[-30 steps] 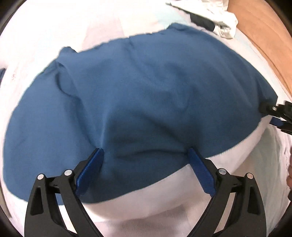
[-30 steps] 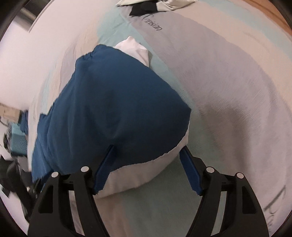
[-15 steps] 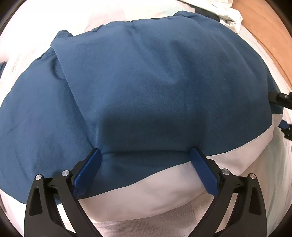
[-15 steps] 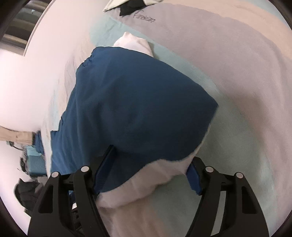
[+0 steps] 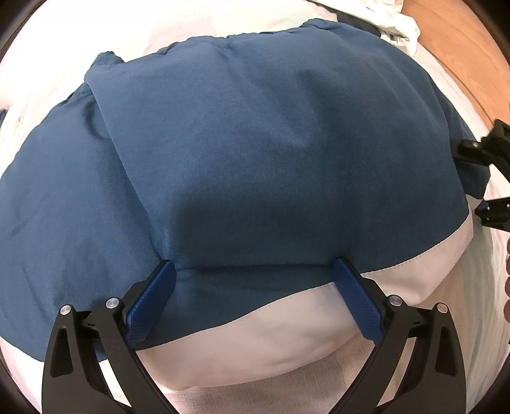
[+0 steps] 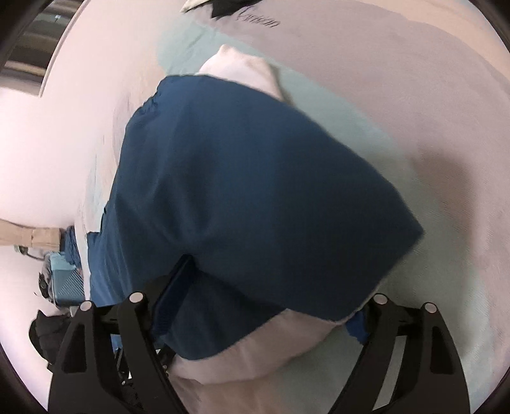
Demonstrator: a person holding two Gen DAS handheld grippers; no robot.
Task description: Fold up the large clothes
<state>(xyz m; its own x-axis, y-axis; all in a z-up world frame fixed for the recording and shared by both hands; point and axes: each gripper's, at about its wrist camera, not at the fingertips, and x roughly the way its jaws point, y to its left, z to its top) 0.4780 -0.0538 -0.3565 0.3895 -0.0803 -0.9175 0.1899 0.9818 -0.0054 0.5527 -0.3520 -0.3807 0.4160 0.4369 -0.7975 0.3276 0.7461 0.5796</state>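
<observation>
A large blue garment with a white lower band lies spread on the bed and fills the left wrist view. My left gripper is open, its blue pads astride the near edge where blue meets white. In the right wrist view the same garment shows its right side, with a white part at the far end. My right gripper is open, the garment's near corner bulging between its fingers. The right gripper also shows at the left wrist view's right edge.
The bed sheet is pale with teal and grey stripes. A heap of white and dark clothes lies at the far end. A wooden floor runs along the right. A blue box sits off the bed's left side.
Both grippers have moved forward and down onto the garment's near edge. The cloth now lies between their open fingers and fills more of each view.
</observation>
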